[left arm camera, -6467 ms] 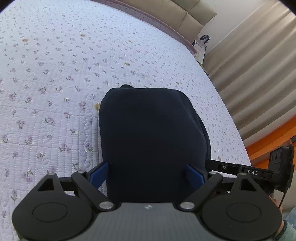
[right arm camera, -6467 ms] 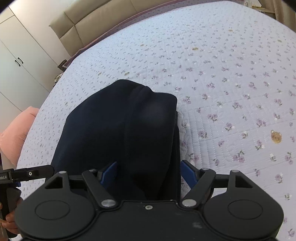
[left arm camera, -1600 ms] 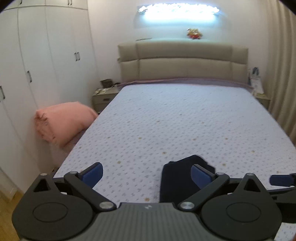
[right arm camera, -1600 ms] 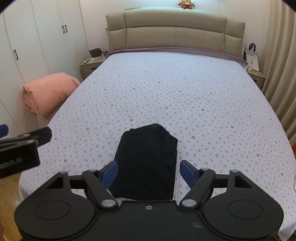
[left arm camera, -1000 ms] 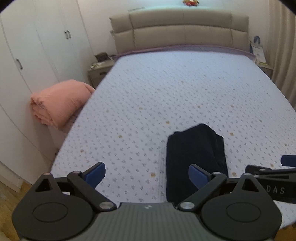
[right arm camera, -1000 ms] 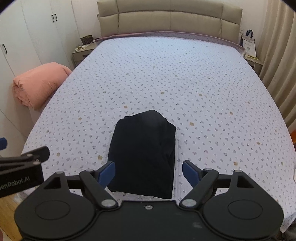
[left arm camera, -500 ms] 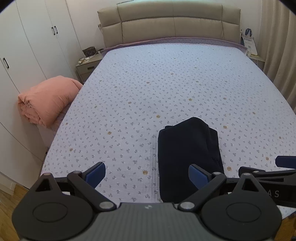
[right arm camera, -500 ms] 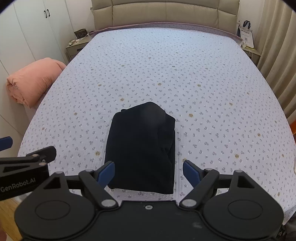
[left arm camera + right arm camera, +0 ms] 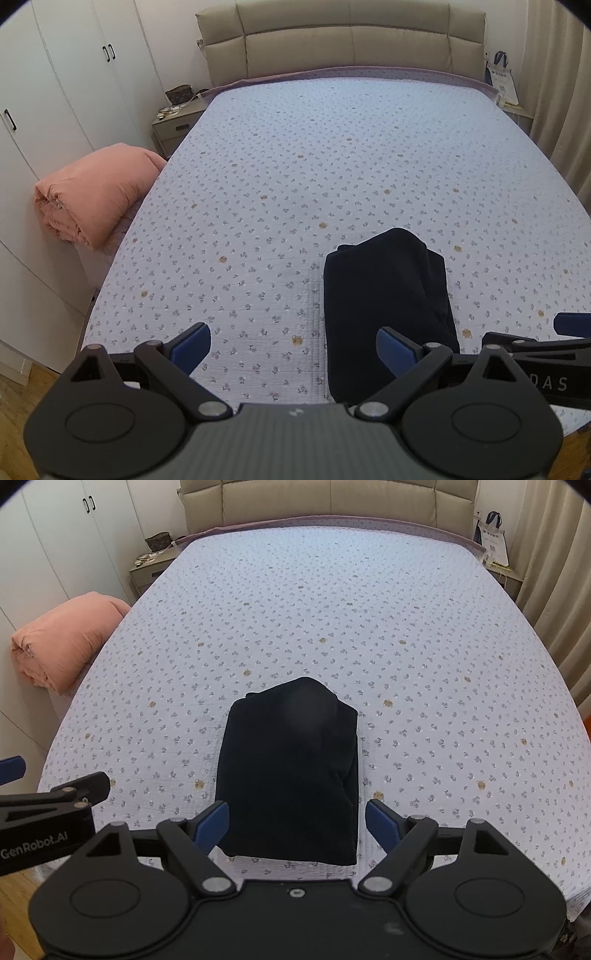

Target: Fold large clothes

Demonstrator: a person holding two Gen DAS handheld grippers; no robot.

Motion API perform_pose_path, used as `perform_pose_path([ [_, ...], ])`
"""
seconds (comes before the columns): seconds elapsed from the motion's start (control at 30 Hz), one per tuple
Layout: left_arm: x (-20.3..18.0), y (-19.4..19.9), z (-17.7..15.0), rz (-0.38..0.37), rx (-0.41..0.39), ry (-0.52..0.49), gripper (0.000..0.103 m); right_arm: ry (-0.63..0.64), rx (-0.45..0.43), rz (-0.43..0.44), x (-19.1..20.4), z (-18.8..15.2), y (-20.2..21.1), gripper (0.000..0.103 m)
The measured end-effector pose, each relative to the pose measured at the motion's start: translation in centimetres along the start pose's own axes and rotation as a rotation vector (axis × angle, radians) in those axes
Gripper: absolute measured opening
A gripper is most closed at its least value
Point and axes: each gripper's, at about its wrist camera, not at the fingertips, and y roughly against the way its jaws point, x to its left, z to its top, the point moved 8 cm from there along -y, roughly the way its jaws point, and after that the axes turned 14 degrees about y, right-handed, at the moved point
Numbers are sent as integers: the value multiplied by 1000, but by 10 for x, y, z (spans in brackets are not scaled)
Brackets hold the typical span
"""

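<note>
Hovering above the foot of the bed (image 9: 424,635), your left gripper (image 9: 293,345) and right gripper (image 9: 297,821) are both spread wide and empty; the folded dark garment (image 9: 291,771) lies on the floral quilt near its front edge.

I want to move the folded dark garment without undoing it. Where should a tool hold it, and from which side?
Probably grip the near short edge of the dark garment, coming from the foot of the bed. That edge lies straight and closest to the open right tool.

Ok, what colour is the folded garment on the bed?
Dark navy, nearly black, and plain: the folded garment shows best in the right wrist view.
</note>
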Motion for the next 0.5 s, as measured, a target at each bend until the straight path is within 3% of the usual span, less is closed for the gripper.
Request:
perform_pose_path([
  [0.5,-2,-13,1,-28,31,-21,98,-25,36,2,9,1,-13,96],
])
